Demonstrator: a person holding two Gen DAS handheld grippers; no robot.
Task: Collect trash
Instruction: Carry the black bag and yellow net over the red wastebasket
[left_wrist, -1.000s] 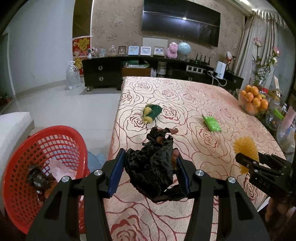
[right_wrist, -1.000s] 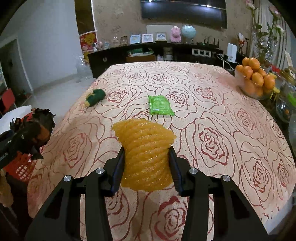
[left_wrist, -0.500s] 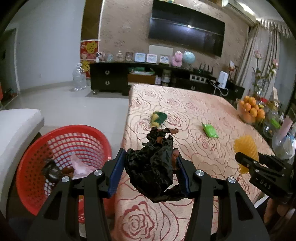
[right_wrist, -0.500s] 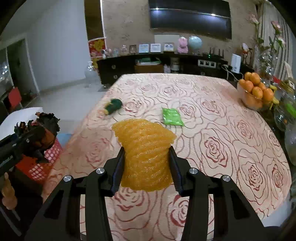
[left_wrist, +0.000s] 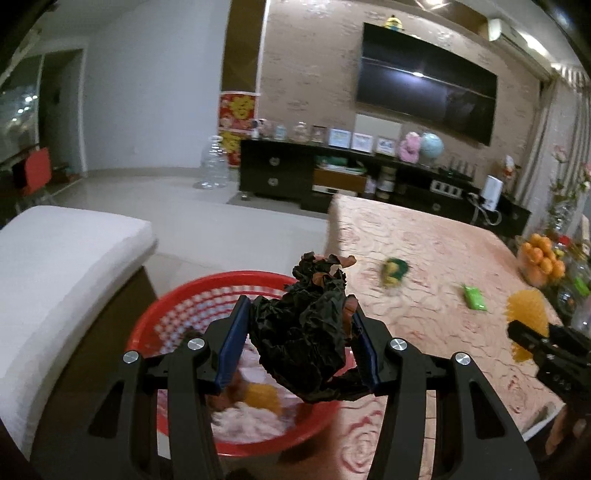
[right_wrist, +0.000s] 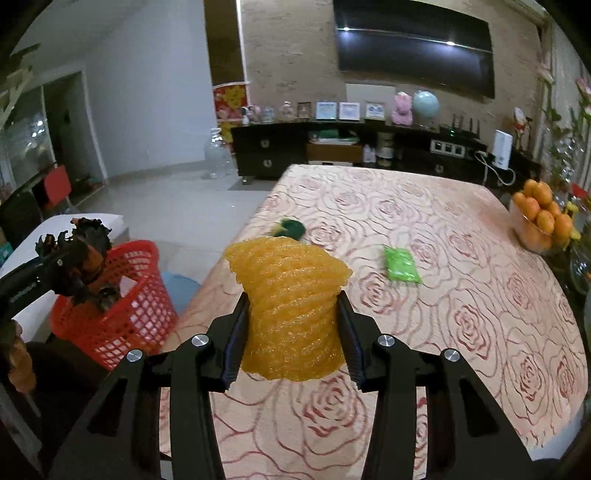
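Note:
My left gripper is shut on a crumpled black bag and hangs over the red basket, which holds pale wrappers and an orange scrap. My right gripper is shut on a yellow foam net above the table's near left corner. In the right wrist view the left gripper with the black bag sits over the red basket. A green-yellow wrapper and a green packet lie on the rose-patterned tablecloth.
A bowl of oranges stands at the table's right edge beside glassware. A white cushioned seat is left of the basket. A dark sideboard and a large plastic bottle stand by the far wall.
Both grippers rose and swung left with their loads. The left one now hangs over the red basket instead of the table; the right one has drawn back toward the table's near left corner.

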